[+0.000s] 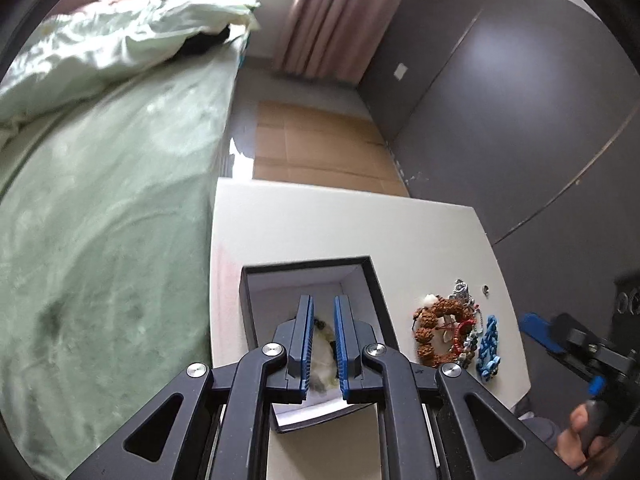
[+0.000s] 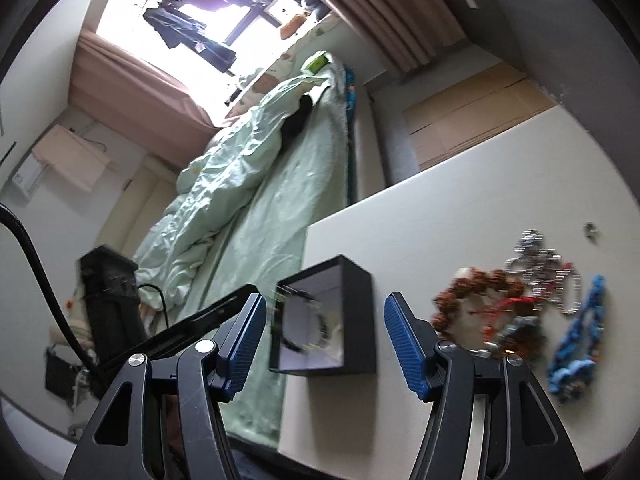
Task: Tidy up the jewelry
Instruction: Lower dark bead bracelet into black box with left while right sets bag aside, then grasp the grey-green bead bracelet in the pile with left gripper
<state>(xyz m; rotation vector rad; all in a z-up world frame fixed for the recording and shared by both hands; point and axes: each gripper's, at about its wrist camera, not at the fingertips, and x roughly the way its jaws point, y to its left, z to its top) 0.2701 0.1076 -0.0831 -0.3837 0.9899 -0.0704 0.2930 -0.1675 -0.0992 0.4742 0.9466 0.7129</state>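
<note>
- Left gripper (image 1: pixel 322 312), black with ribbed blue pads, points down into an open box (image 1: pixel 376 280); its jaws stand close together with a narrow gap, and whether they pinch anything cannot be told. A pale beaded bracelet (image 1: pixel 322 360) lies on the box floor below and between the pads.
- Right gripper (image 2: pixel 325 322) hangs over the table with its jaws wide apart and nothing between them. A hand (image 1: pixel 584 436) grasps its handle at the lower right of the left view.
- Bed (image 1: pixel 100 220) fills the left side, covered in a soft, pale green sheet, with a crumpled lighter quilt (image 1: pixel 100 52) at its far end.
- Grey wall (image 1: pixel 520 100), smooth and matte, rises behind the table; dusty-pink pleated curtains (image 1: pixel 332 16) hang beside a bright window (image 2: pixel 208 4).
- Flattened brown cardboard (image 1: pixel 320 148) lies on the floor between bed and wall.
- Table (image 1: pixel 320 220) is white, smooth and rectangular, its left edge just beside the bed.
- The box is square, black outside and white inside, near the table's left edge.
- Jewelry pile (image 1: pixel 456 328) lies on the table right of the box, apart from it: a ring of knobbly brown beads, silver chain, red thread.
- Blue braided band (image 1: pixel 489 350) touches the pile's right edge.
- Small metal ring (image 1: pixel 485 289) lies alone just beyond the pile.
</note>
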